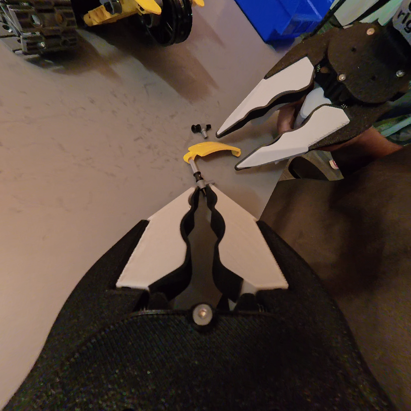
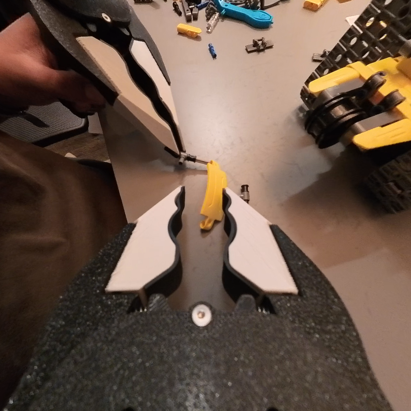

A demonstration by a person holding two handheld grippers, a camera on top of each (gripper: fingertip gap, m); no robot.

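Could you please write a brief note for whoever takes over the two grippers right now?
Left gripper: shut on the thin grey and black rod, holding it near the table edge.
The rod's far end joins the curved yellow piece, which lies on the grey table.
Right gripper: open, empty, its fingers on either side of the yellow piece; I cannot tell whether they touch it.
A small black and grey connector lies loose just beyond the yellow piece.
The yellow and black tracked toy vehicle stands farther back; more loose parts and a blue tool lie at the far end.
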